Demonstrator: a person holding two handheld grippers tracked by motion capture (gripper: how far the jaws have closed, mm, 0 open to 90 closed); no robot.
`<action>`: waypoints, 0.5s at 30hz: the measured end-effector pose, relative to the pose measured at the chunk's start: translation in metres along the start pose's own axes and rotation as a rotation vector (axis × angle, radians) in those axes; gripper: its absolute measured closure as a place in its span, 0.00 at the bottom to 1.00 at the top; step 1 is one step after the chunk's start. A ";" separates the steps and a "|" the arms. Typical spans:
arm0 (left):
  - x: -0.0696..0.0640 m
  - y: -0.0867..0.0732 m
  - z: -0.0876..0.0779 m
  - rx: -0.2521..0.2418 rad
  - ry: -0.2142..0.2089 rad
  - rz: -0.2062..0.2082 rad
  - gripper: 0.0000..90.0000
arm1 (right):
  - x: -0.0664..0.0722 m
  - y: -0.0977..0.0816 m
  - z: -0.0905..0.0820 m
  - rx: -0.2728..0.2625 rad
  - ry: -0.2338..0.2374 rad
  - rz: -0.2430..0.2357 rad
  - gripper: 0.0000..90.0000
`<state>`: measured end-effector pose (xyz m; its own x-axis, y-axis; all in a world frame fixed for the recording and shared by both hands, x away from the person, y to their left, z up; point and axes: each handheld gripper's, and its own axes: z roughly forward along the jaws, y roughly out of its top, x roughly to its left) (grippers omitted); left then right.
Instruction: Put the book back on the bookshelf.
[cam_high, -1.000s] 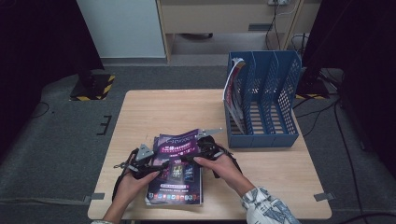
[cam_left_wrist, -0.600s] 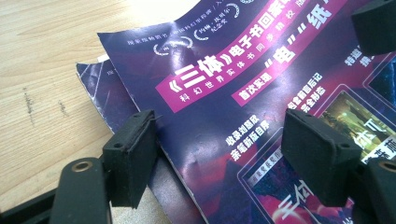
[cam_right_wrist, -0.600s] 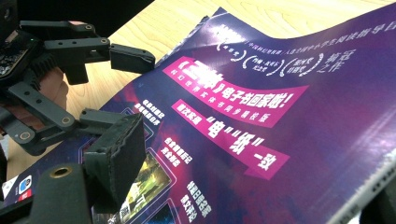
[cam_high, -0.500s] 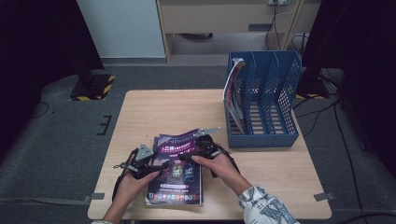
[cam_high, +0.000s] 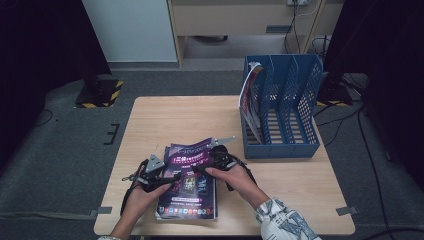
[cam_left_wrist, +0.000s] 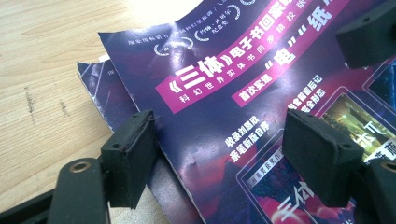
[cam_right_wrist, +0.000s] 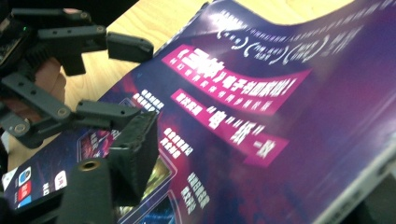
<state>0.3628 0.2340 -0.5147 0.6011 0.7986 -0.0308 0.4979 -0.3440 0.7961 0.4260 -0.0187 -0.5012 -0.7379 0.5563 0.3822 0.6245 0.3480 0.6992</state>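
Two black two-jaw grippers are held low over a stack of glossy purple magazines (cam_high: 187, 187) lying at the near middle of the pale wooden desk (cam_high: 165, 120).

Left gripper (cam_high: 167, 176): seen in its own view with jaws spread, one pad off the left edge of the top purple magazine (cam_left_wrist: 243, 107), the other resting above the cover. No pinch is made; the paper edge lies between the pads, probably so the top copy can be steadied or separated from the one beneath.

Middle: the top magazine's far edge is curled upward, lifted off the stack, which suggests a single copy is being peeled away.

Right gripper (cam_high: 212, 161): its jaws have just been closing. In the right gripper view one pad sits on the cover and the lifted right edge of the magazine runs between the jaws; whether the pads already press on it cannot be told.

Right of the hands: a blue perforated plastic file rack (cam_high: 292, 145) stands upright on the desk, well apart from the stack, with one red-and-white magazine (cam_high: 248, 97) leaning in its leftmost slot. Judged likely destination for the lifted copy.
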 end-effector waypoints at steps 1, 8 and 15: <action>0.000 0.000 0.000 0.000 0.001 0.000 0.29 | 0.000 0.000 0.000 -0.003 0.000 0.002 0.38; -0.001 0.000 0.000 0.000 0.003 -0.001 0.28 | -0.004 -0.001 0.000 0.005 0.003 0.029 0.49; -0.001 0.000 0.000 0.000 0.007 -0.001 0.28 | -0.005 0.001 -0.002 0.008 0.003 0.072 0.62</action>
<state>0.3620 0.2331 -0.5145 0.5963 0.8023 -0.0273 0.4985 -0.3434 0.7959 0.4297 -0.0230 -0.5010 -0.6918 0.5780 0.4327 0.6778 0.3133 0.6652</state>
